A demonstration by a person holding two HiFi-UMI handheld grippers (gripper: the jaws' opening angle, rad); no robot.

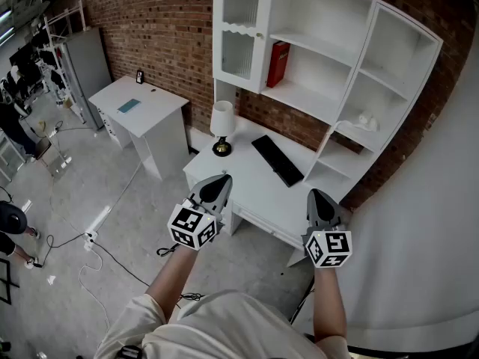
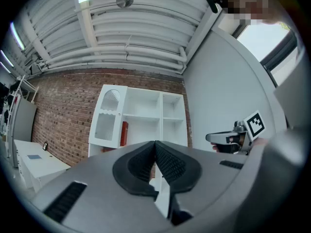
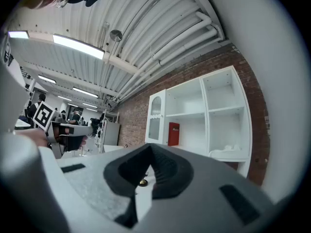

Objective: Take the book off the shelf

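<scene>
Head view: the red book (image 1: 278,63) stands upright on the shelf (image 1: 314,99), in the middle compartment and hard against its left wall, beside the arched cabinet door. Both grippers hang well short of it, over the near edge of the desk (image 1: 251,189). The left gripper (image 1: 217,186) and the right gripper (image 1: 320,200) are both closed and empty. The reach has to pass above the lamp (image 1: 221,127) and the keyboard (image 1: 277,160), so it is probably best to come in high and level.

Left gripper view: the pads meet with nothing between them. The book (image 2: 124,133) lies up and left of the tips, so this hand would need to swing left.

Right gripper view: the jaws are pressed together here too. The book (image 3: 173,134) sits just above and right of the tips. Open wide before arriving, then pinch the free right edge of the spine, since the left side is walled in. A small white thing (image 3: 228,149) lies in the next compartment; I cannot tell what it is.
</scene>
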